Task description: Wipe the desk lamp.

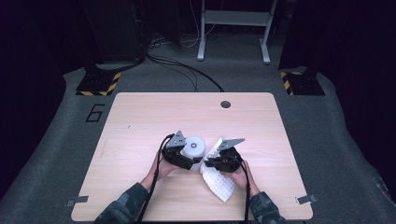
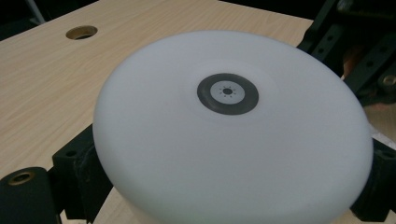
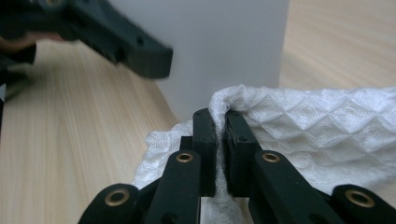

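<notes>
Near the table's (image 1: 140, 112) front edge, we clamp the white cylinder (image 1: 194, 147) in our left gripper (image 1: 187, 156); our right gripper (image 1: 215, 161), just right of it, pinches the quilted cloth (image 1: 219, 184).

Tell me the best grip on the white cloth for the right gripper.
Pinch a raised fold at the cloth's edge, coming in low and level from the table side, as the right gripper does now. It is thin and limp, so shut jaws need bunched fabric.

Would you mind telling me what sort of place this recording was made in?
Probably a lab or recording studio: a light wooden table stands on grey carpet marked with a 6, cables trail over the floor, and stand bases with yellow-black hazard tape flank it in a dark room.
</notes>
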`<state>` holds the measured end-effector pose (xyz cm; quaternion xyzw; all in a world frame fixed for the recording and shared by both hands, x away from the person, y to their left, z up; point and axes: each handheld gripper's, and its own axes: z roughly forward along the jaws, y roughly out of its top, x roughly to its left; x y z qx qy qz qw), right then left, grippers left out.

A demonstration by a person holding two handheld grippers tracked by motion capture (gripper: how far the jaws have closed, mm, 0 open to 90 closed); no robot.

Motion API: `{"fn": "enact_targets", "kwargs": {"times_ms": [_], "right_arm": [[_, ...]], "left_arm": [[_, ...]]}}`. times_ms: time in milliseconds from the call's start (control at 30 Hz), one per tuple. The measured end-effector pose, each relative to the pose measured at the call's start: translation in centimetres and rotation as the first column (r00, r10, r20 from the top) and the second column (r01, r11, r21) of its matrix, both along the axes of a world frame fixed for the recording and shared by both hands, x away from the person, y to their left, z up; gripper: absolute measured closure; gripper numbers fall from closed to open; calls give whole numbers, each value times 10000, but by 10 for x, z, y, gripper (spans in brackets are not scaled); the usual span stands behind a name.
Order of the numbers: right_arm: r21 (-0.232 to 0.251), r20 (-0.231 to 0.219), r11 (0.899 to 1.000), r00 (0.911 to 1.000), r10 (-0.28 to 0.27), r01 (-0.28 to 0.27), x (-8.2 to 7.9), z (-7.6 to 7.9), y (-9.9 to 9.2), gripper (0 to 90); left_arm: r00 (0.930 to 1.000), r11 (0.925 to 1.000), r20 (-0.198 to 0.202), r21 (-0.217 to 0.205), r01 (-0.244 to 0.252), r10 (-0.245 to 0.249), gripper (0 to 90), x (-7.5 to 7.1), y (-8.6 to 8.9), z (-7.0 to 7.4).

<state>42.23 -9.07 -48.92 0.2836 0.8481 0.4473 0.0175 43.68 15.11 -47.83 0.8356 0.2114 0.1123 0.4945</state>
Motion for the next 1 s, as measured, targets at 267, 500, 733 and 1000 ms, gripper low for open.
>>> {"fn": "enact_targets", "kwargs": {"times_ms": [267,500,733,1000], "right_arm": [[886,347,9952,9984,-449,417,4,23,-7,848],[1478,759,9858,9929,-918,799,11,42,-9,848],[1831,934,9772,9877,-1257,1071,16,49,-8,849],[2288,1052,9675,9853,-1343,1074,27,56,3,849]], "left_arm": [[10000,10000,-5,-15,1,-1,87,0,0,0],[10000,10000,-6,-17,4,-4,87,0,0,0],[10000,10000,-12,-18,12,-13,87,0,0,0],[10000,10000,3,-58,3,-3,87,0,0,-1]]}}
